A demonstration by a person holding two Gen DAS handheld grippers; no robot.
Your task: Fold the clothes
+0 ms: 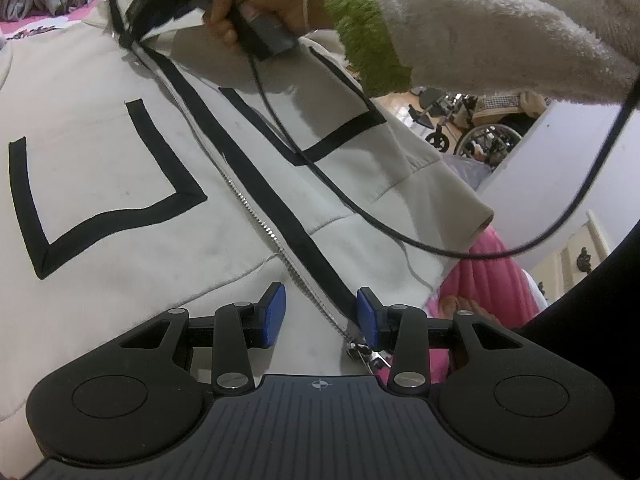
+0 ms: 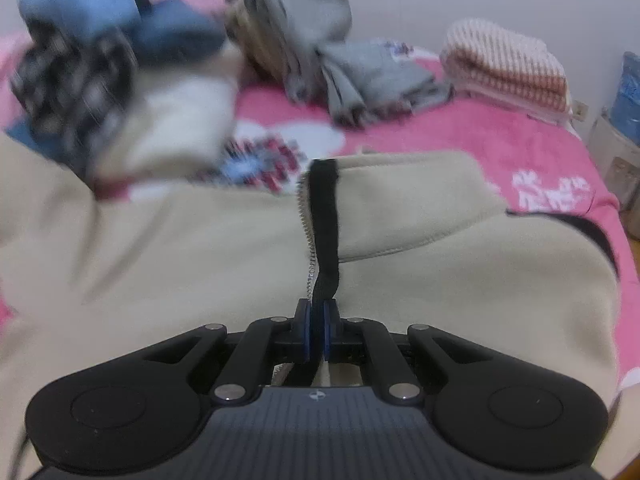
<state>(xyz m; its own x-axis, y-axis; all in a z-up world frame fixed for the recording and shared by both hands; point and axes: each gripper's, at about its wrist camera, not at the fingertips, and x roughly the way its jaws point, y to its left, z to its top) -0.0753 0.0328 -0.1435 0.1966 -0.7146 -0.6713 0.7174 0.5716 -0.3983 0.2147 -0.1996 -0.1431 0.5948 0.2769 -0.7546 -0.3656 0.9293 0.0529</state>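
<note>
Right now a cream jacket [image 1: 120, 208] with black trim lies spread over a pink bedspread [image 2: 500, 140], its zipper [image 1: 256, 216] running diagonally up the left wrist view from about five o'clock toward eleven. The left gripper [image 1: 320, 314] sits low over the hem end of that zipper, its blue pads [image 1: 272, 312] standing apart with the zipper teeth and the black placket strip [image 1: 280, 208] passing between them; neither pad presses on the cloth. A metal zipper pull [image 1: 364, 354] lies just beside the right-hand pad, at roughly five o'clock from the gripper's middle.

Up at twelve o'clock in that view, a hand [image 1: 256, 4] in a fluffy white sleeve [image 1: 500, 28] with a green cuff holds the other tool near the jacket's collar end, and a black cable [image 1: 360, 208] trails from it across the jacket toward three o'clock.

Seen from the right wrist, the right gripper [image 2: 316, 332] has its pads together, clamped on the black placket strip, which rises from the jaws toward twelve o'clock with the silver zipper teeth along its left edge. Beyond the jacket, at eleven o'clock, a blurred pile of blue and patterned clothes [image 2: 100, 40] rests on the bed; grey garments [image 2: 340, 60] lie at twelve, and a folded striped blanket [image 2: 508, 68] sits at two o'clock near the wall.
</note>
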